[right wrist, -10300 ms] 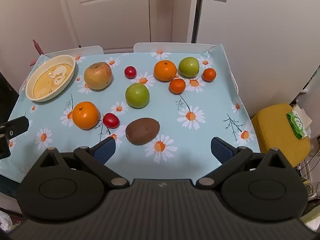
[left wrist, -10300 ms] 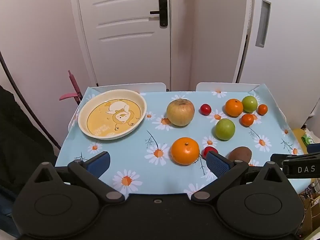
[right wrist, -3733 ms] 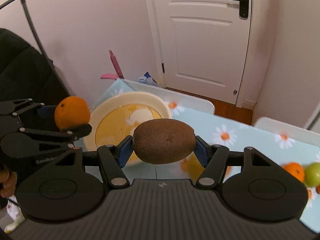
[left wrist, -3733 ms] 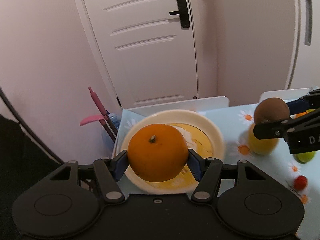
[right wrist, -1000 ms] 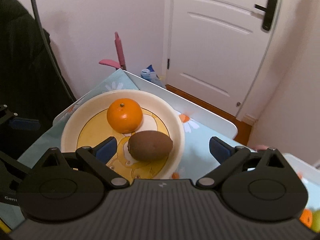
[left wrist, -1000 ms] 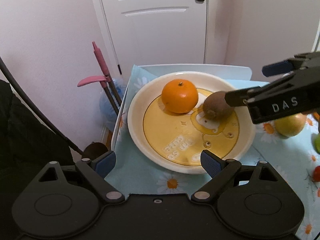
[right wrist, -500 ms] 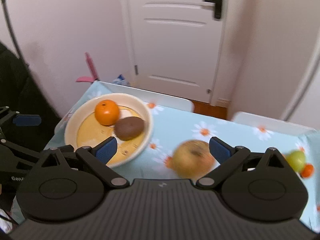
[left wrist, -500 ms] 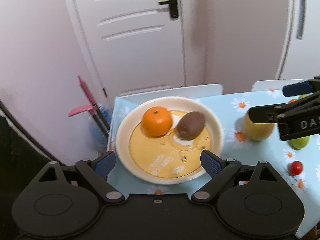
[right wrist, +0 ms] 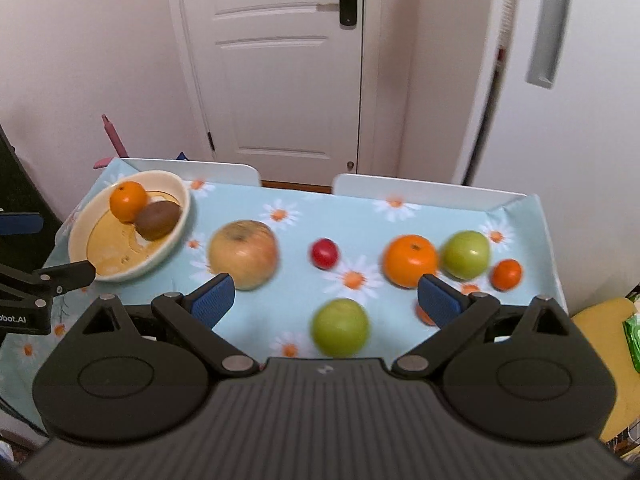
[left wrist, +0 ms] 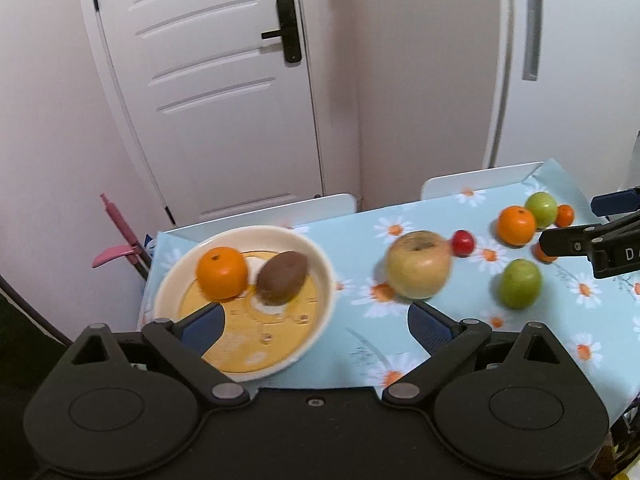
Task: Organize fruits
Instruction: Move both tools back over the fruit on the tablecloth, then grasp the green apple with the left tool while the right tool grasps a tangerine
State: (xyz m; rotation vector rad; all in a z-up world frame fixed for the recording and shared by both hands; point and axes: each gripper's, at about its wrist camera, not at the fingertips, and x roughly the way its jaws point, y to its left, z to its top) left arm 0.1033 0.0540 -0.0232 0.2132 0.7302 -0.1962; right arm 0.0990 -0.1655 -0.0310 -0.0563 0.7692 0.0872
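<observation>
In plate (left wrist: pixel 320 268): orange (left wrist: pixel 222 273), kiwi (left wrist: pixel 282 282), newly.

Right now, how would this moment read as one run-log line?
plate: orange and kiwi inside | left tongs: opening, nothing between | right tongs: open, empty | big apple: on cloth

Orange (left wrist: pixel 222 273) and kiwi (left wrist: pixel 282 282) in plate (left wrist: pixel 320 264)

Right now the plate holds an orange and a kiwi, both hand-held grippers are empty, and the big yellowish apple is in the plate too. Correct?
Not quite. The big yellowish apple is not in the plate; it sits on the tablecloth beside it, as the right wrist view shows. The orange and kiwi are in the plate, and both hand-held grippers are empty.
</observation>
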